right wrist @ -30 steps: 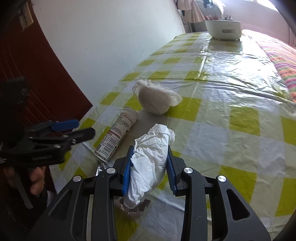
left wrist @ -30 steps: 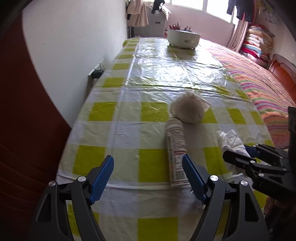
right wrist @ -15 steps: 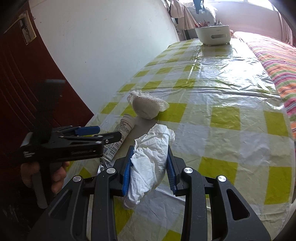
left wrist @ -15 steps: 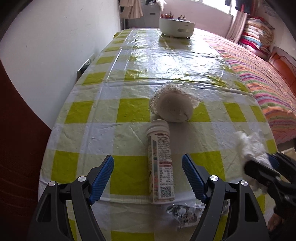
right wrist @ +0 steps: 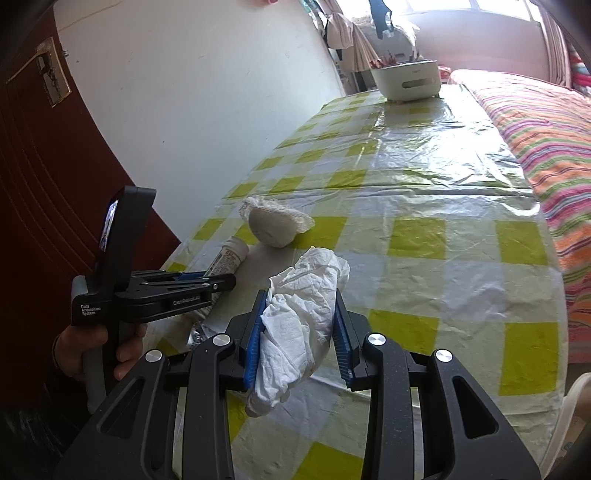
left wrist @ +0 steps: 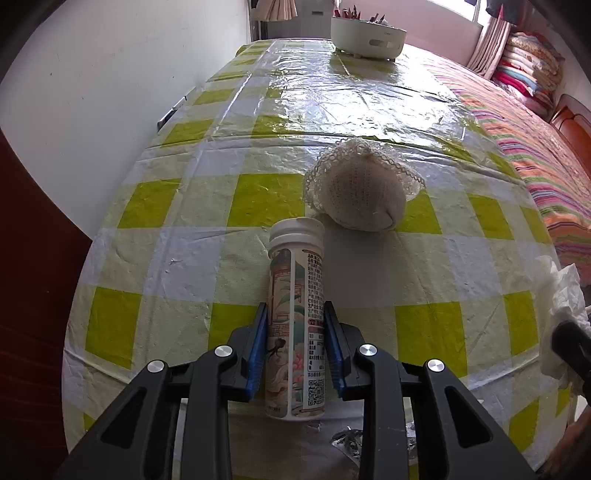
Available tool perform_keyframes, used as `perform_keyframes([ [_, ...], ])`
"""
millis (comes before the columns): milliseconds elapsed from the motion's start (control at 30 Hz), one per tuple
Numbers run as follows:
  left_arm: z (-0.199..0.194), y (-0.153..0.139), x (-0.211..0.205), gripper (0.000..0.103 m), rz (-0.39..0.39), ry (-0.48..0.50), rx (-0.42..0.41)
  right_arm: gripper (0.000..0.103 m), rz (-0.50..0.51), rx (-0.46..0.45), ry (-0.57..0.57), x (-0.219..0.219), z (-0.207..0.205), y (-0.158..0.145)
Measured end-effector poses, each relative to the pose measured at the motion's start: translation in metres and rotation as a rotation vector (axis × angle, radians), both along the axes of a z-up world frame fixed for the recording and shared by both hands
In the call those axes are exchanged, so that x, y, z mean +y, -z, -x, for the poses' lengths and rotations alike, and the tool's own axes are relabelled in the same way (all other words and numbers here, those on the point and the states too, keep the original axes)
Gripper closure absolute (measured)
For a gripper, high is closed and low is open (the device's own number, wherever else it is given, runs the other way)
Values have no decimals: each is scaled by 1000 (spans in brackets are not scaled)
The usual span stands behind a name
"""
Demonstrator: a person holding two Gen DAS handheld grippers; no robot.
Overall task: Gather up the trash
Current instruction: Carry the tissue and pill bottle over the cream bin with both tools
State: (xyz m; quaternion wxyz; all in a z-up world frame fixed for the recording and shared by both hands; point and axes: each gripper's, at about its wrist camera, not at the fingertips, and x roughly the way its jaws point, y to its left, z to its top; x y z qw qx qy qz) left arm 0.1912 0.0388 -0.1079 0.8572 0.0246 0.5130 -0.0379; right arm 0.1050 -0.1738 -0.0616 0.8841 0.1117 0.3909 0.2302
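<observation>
On the checkered bench (left wrist: pixel 184 258), a lace-edged pouch (left wrist: pixel 360 195) and foil scraps (left wrist: pixel 347 439) remain uncollected. The left tongs (left wrist: pixel 294 354) are clamped on the lying tablet tube (left wrist: pixel 295 317); the right tongs (right wrist: pixel 300 343) grip a crumpled tissue (right wrist: pixel 299 325), not yet binned.

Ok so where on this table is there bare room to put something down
Free: the checked tablecloth left of the tube, toward the wall, and the shiny stretch between the knitted pouch and the white bowl. Crowded: the near edge, with the tube, pouch, foil scraps and both tongs.
</observation>
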Motion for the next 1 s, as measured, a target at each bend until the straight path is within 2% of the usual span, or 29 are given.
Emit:
perform_keyframes([
  [200, 4, -6, -2, 75, -13, -7, -44, 71, -3, -18, 35, -14, 3, -3],
  [467, 15, -23, -12, 75, 24, 20, -111, 71, 15, -43, 69, -26, 6, -6],
  [667, 25, -31, -30, 75, 55, 77, -139, 71, 25, -52, 110, -42, 9, -5],
  [1000, 43, -28, -78, 75, 90, 205, -132, 70, 46, -81, 183, -74, 19, -10],
])
